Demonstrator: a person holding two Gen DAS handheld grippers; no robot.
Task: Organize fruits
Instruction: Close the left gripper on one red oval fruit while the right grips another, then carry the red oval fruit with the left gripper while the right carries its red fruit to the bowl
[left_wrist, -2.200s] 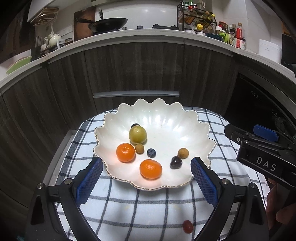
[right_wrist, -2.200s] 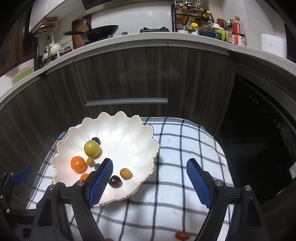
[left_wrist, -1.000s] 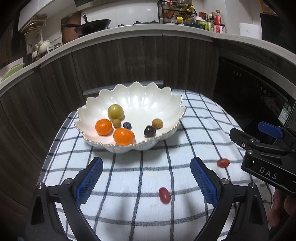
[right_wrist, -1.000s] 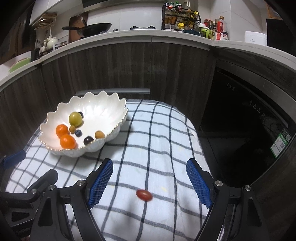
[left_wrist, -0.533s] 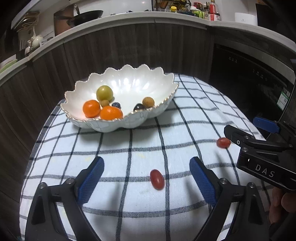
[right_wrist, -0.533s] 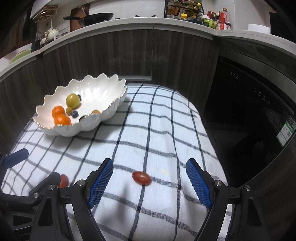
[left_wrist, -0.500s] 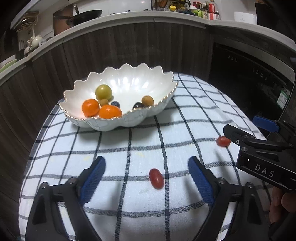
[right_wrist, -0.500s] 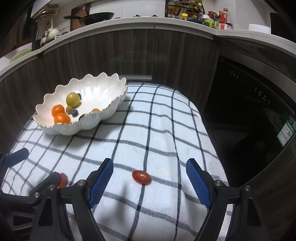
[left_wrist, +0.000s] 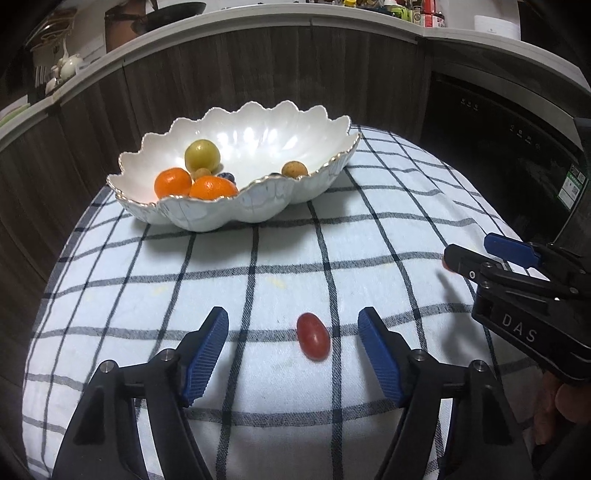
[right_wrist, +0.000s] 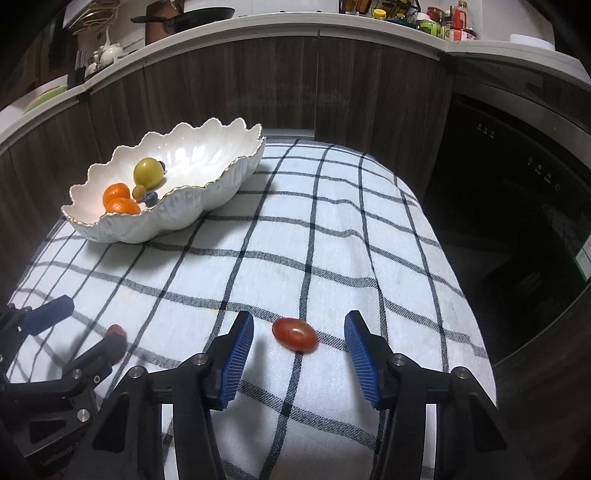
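On the checked table cloth (left_wrist: 258, 258), both tongs were closing, each around a red grape tomato: left tongs (left_wrist: 293, 338) around one (left_wrist: 313, 336), right tongs (right_wrist: 299, 338) around the other (right_wrist: 294, 334), pads not touching. Next: pinch gently, lift toward the scalloped bowl (left_wrist: 258, 206) at eleven o'clock.

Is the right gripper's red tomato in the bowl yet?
Out. The tomato lies on the cloth, between the closing right gripper's fingers, untouched.

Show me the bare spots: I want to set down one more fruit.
Free: the checked cloth between the scalloped bowl and the grippers, and the bowl's right half. Crowded: the near edge, each red grape tomato sitting between closing jaws.
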